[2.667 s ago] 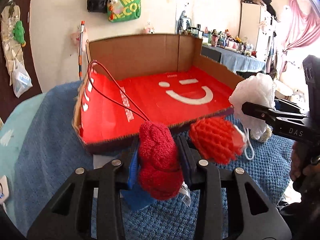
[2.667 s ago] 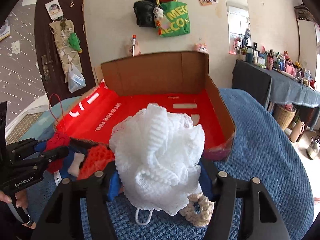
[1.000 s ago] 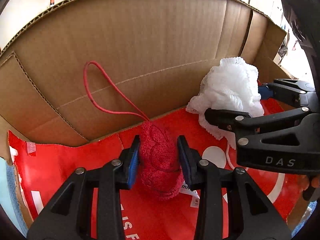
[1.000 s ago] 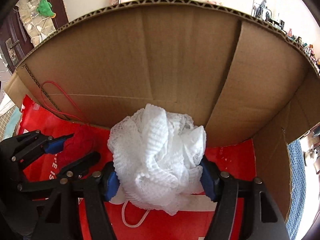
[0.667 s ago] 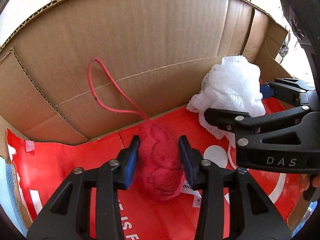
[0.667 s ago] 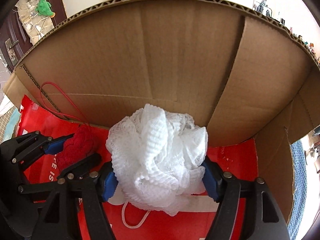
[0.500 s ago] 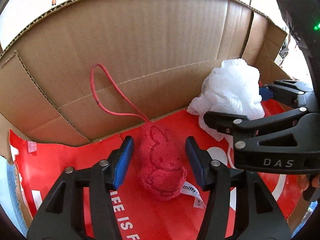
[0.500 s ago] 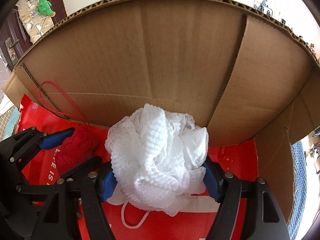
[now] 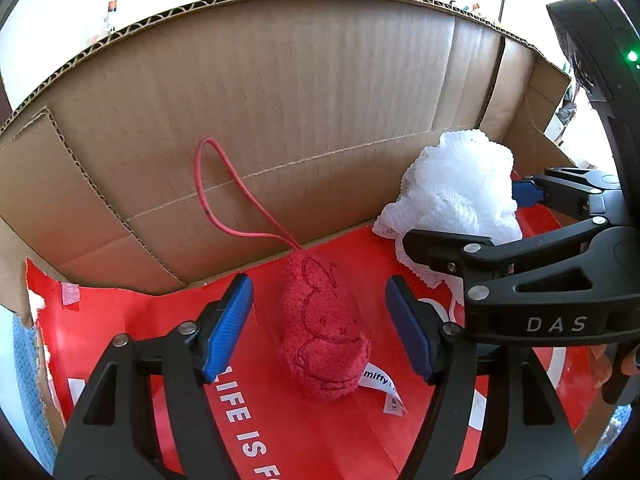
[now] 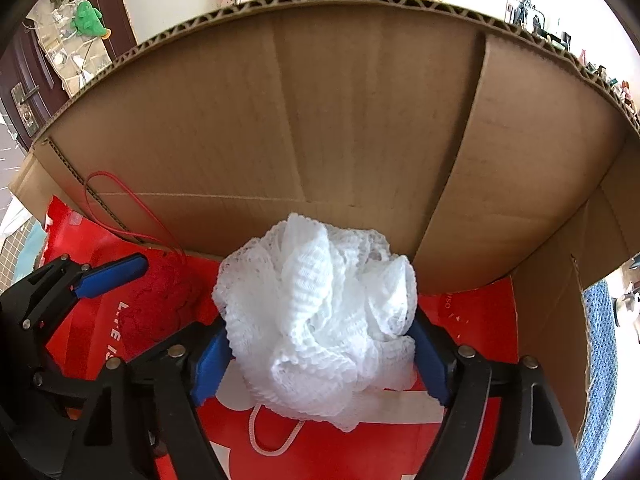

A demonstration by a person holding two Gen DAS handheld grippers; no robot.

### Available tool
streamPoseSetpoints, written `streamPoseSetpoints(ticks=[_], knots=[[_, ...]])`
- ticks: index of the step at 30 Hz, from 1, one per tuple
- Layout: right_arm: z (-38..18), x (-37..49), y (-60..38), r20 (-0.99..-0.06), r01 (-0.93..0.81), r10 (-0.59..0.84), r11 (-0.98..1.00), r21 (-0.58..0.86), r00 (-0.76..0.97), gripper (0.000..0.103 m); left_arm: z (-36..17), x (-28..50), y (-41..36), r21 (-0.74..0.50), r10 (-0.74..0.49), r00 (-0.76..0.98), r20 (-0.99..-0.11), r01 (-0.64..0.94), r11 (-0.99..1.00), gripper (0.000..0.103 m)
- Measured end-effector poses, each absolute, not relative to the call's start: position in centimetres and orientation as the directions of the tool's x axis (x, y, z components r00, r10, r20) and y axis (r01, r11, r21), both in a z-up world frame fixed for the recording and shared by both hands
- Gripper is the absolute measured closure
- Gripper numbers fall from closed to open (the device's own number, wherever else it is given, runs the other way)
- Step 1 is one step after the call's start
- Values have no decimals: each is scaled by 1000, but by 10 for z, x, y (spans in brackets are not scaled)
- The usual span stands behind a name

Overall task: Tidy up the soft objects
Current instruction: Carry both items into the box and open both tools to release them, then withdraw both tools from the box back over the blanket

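I am inside a shallow cardboard box (image 9: 280, 100) with a red printed floor, placing soft things near its back wall. My left tongs (image 9: 320, 320) are released, their blue pads spread wide on either side of a red plush toy (image 9: 322, 334) and touching neither side of it. The toy lies on the red floor just in front of the back wall. Its long axis runs away from me, narrow end toward the wall, where a red hanging loop (image 9: 224, 196) rests against the cardboard; a white label sticks out at the near end. My right tongs (image 10: 320, 344) are clenched on a white mesh bath pouf (image 10: 320, 320), just beside the toy to its right. I judge the toy delivered; next I should draw the left tongs straight back and let go of the pouf.
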State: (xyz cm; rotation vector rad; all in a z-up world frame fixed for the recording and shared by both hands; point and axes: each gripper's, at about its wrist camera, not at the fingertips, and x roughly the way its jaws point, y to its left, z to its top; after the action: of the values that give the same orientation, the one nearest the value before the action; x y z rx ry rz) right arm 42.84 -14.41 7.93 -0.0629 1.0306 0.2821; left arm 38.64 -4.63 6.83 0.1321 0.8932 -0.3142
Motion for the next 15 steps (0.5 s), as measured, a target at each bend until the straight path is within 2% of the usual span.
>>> streamPoseSetpoints(ticks=[10,15], knots=[[102,426,-157,-840,-260,239,958,122,487,15,76,377,-34,-47,-239,590,-771,322,946,31],[119,414,-163,-819,-255,244,959,123,520,11,90,364,-26,-60,-248,611,-752,310,949,26]])
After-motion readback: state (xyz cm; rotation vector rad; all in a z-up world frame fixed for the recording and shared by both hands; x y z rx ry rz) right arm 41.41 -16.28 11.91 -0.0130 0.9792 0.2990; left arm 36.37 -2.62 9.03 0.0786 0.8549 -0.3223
